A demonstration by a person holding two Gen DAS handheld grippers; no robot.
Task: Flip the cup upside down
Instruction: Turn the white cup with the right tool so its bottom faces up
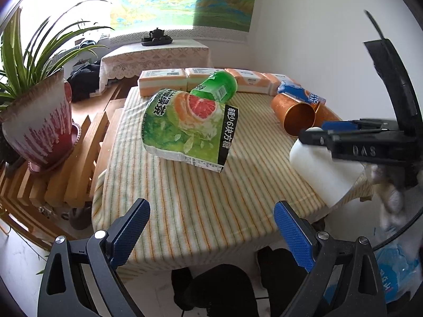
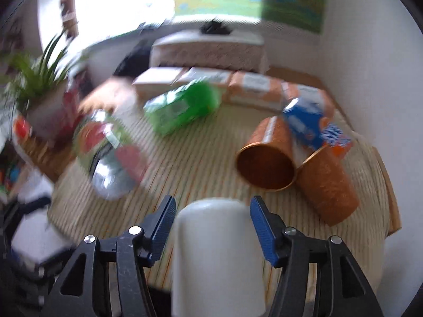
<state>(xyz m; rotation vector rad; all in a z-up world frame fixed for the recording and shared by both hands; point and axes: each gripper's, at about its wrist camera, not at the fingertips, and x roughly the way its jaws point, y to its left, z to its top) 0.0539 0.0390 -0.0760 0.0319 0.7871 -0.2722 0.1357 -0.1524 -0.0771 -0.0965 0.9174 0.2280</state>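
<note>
A white cup (image 2: 216, 253) stands between the blue pads of my right gripper (image 2: 212, 224), with gaps on both sides, so the jaws are open around it. In the left wrist view the same cup (image 1: 327, 174) sits tilted at the table's right edge with the right gripper (image 1: 330, 134) over it. My left gripper (image 1: 211, 227) is open and empty above the near edge of the striped tablecloth (image 1: 211, 198). Two orange cups (image 2: 267, 158) (image 2: 327, 185) lie on their sides at the right.
A large green tea bottle (image 1: 190, 126) and a green soda bottle (image 1: 216, 85) lie mid-table. Orange tissue packs (image 1: 164, 82) line the far edge, a blue packet (image 1: 301, 92) beside them. A potted plant (image 1: 39, 121) stands on a wooden rack at left.
</note>
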